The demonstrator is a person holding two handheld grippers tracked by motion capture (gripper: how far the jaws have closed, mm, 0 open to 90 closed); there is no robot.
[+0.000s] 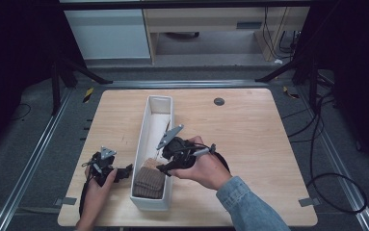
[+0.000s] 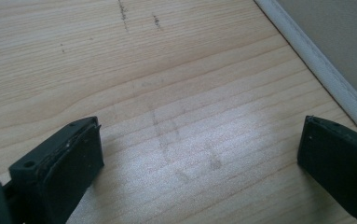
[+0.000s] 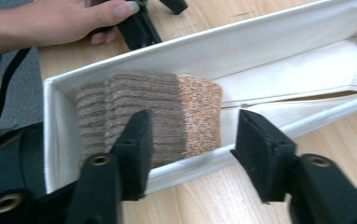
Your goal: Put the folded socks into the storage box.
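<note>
Right tool [image 3: 192, 144]: jaws apart, nothing between them, poised above one folded brown knit cloth [image 3: 148, 112] lying at the near end of one white bin [image 3: 269, 44]. Left tool [image 2: 199, 154]: jaws wide apart over bare surface [image 2: 167, 70], beside the bin. The right gripper view alone reveals the cloth's orange band.

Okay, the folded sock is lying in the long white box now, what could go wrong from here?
1. The right claw hangs open just above the folded brown ribbed sock; sweeping low as it leaves, a jaw might snag the knit and drag it out.
2. The long white fabric box looks soft-walled; brushing its rim could shift or tip it on the light wooden table.
</note>
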